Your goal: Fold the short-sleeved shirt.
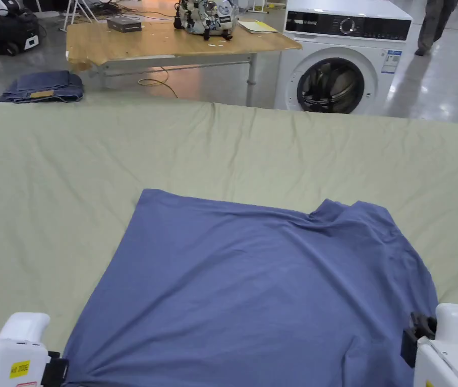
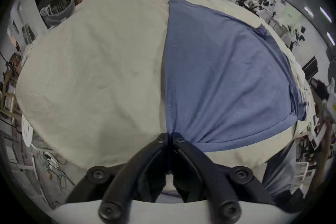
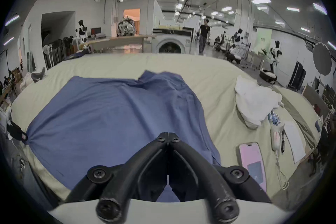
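Observation:
A blue short-sleeved shirt (image 1: 253, 287) lies spread flat on the pale green sheet (image 1: 223, 146) of the table, one sleeve bunched at its far right. My left gripper (image 2: 170, 137) is shut on the shirt's near left corner, and creases fan out from the pinch; it is at bottom left in the head view (image 1: 56, 370). My right gripper (image 3: 168, 137) is shut, its tips over the shirt's right side with no cloth seen pinched between the jaws. In the head view the right gripper (image 1: 415, 335) sits at the shirt's right edge.
To the right on the sheet lie a white cloth heap (image 3: 254, 100), a phone (image 3: 252, 162), pens and a paper. Beyond the table stand a washing machine (image 1: 339, 60) and a wooden table (image 1: 172, 40). Folded jeans (image 1: 41, 86) lie at far left. A person (image 3: 203, 35) walks behind.

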